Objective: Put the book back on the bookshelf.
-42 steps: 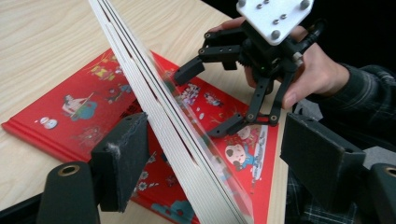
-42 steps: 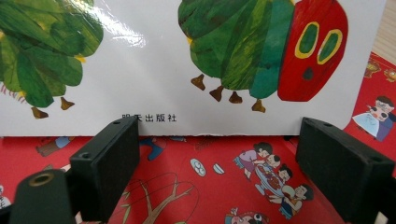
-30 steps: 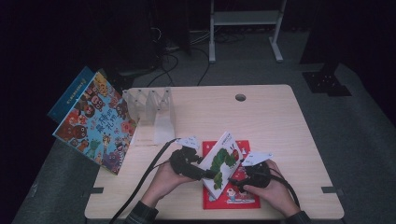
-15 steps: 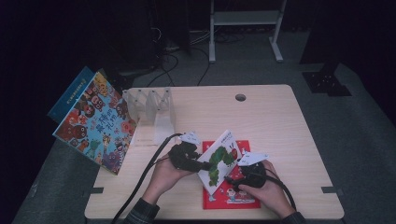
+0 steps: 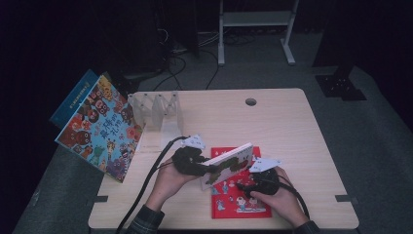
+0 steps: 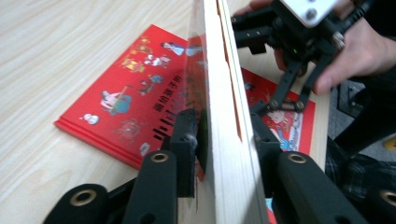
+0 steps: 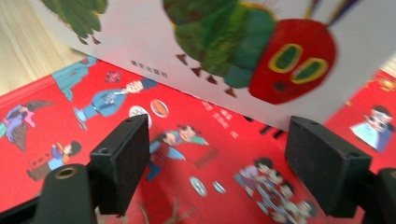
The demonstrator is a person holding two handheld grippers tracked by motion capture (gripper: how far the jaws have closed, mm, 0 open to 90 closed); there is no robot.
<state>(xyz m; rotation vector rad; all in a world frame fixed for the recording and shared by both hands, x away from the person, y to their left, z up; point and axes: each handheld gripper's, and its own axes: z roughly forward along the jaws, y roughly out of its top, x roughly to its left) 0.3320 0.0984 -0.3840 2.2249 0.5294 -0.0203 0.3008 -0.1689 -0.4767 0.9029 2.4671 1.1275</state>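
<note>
In the left gripper view, the left gripper (image 6: 219,140) has its two black jaws closed on the edge of the white caterpillar book (image 6: 224,116) — one jaw pressed to the cover side, the other to the far side, with the thick page block running straight up between them. The book is held on edge, tilted, above the red book (image 6: 126,107), which lies flat on the wooden table (image 6: 56,51).

In the right gripper view, the right gripper (image 7: 217,158) has its jaws spread wide with nothing between them; they hover over the red book (image 7: 187,154), and the lower edge of the white caterpillar book (image 7: 210,60) hangs just beyond the jaw tips, the caterpillar's red face toward the camera.

From the high view, the left gripper (image 5: 189,161) grips the left end of the white caterpillar book (image 5: 228,165), which slants up over the top part of the red book (image 5: 238,200); the right gripper (image 5: 260,181) sits just beside the white book's right end, over the red cover. Farther back — at the table's left side — a clear rack (image 5: 156,109) stands, with a large colourful book (image 5: 100,127) leaning off the edge beside it.
</note>
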